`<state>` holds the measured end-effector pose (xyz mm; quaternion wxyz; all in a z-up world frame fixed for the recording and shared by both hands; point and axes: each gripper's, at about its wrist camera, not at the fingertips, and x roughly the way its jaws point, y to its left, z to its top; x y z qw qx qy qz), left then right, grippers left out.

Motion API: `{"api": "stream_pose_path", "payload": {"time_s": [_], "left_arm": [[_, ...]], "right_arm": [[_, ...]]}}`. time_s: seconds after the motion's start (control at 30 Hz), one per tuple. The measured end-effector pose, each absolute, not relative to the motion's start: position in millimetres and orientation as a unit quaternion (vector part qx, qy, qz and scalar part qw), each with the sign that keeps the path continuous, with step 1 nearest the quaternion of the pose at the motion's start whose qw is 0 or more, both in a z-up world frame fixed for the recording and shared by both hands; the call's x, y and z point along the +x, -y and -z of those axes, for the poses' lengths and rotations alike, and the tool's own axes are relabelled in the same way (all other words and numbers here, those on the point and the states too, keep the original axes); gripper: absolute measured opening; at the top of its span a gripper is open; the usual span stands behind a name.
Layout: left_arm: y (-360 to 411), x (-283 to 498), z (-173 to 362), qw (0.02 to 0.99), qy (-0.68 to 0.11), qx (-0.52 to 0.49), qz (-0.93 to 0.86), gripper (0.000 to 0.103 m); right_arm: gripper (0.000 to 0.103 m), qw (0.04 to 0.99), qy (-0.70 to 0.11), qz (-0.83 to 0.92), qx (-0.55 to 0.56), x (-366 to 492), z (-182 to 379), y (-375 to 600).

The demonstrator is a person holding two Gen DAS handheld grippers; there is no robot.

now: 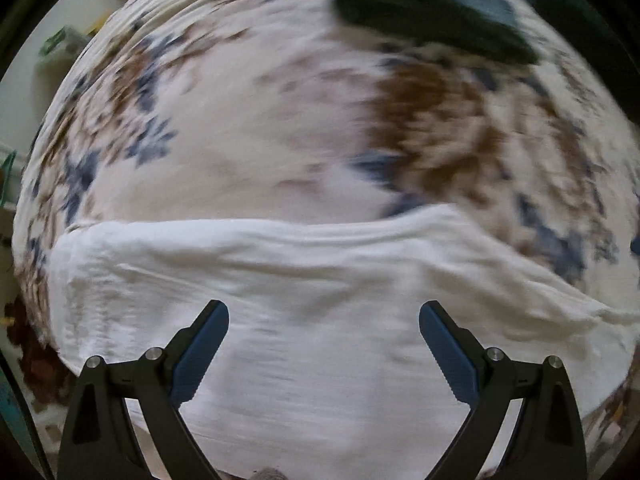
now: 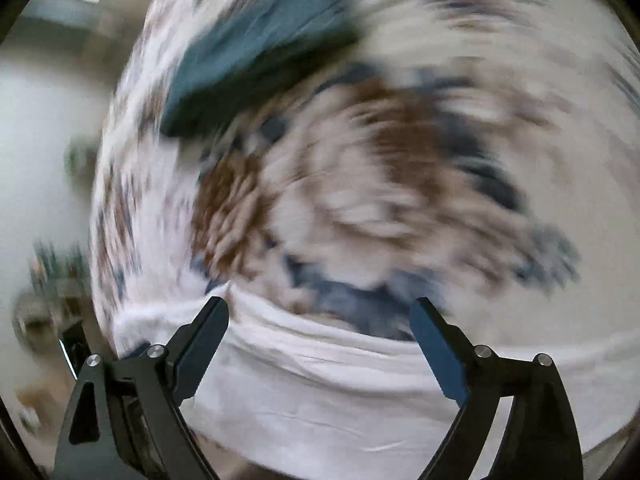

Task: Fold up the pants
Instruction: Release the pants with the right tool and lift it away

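White pants lie flat on a bed with a white, brown and blue patterned cover. In the left wrist view they fill the lower half of the frame. My left gripper is open and empty just above the white cloth. In the right wrist view the white pants lie across the bottom of a blurred frame. My right gripper is open and empty above their far edge.
A dark teal folded garment lies on the bed further back; it also shows in the right wrist view. The bed's left edge and blurred room clutter are at the left.
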<state>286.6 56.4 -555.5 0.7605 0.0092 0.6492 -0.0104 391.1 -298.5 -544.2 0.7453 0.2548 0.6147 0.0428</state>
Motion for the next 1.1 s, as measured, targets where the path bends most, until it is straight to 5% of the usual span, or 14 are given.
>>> {"api": "stream_pose_path", "payload": {"time_s": [0.4,0.7,0.77,0.83,0.87,1.1], "left_arm": [[133,216,563,0.744,-0.652,0.081,0.125,0.098],[219,189,590,0.719,-0.666,0.142,0.142,0.098],[229,190,594,0.718,-0.667,0.148,0.137,0.098],[235,191,596,0.718,-0.666,0.153,0.133,0.098],[238,191,596,0.717,-0.666,0.156,0.131,0.098],[264,180,605,0.713,-0.667,0.175,0.13,0.098]], "right_arm": [[0.094,0.678,-0.502,0.238,0.482,91,610,539],[0.091,0.645,-0.363,0.189,0.646,47,689,589],[0.079,0.653,-0.327,0.175,0.66,43,691,589],[0.043,0.664,-0.297,0.152,0.669,39,690,584],[0.038,0.667,-0.281,0.138,0.676,36,690,582],[0.04,0.658,-0.279,0.071,0.696,57,723,582]]}}
